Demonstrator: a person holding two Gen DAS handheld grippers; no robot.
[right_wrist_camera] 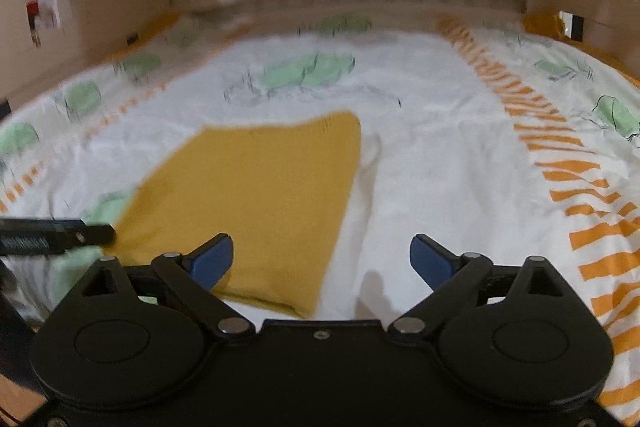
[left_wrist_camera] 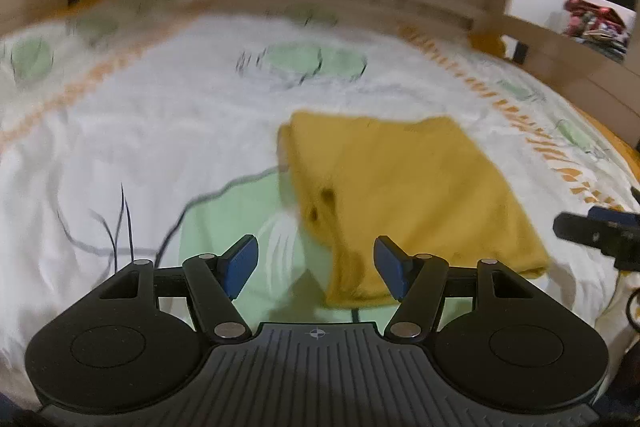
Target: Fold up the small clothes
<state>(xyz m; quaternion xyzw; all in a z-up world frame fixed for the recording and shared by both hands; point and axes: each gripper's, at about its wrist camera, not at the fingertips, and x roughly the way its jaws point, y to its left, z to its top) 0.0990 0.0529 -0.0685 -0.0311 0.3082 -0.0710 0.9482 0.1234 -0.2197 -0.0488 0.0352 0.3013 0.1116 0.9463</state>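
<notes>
— Since both sets of fingers gape wide and hold nothing, which is nearer the yellow garment (left_wrist_camera: 404,195)?

— Your left gripper (left_wrist_camera: 316,269); its hem lies just ahead on the bed (left_wrist_camera: 140,147), long axis toward 1 o'clock. From your right gripper (right_wrist_camera: 322,263), it's at 10 o'clock.

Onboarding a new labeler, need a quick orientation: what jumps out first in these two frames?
The mustard-yellow folded garment stands out first, lying mid-bed on the white bedsheet with green patches and orange stripes. Next come the two open hand-held grippers: the left hand-held gripper hovers over the garment's near left corner, and the right hand-held gripper over its near right edge. Neither is holding the cloth.
</notes>
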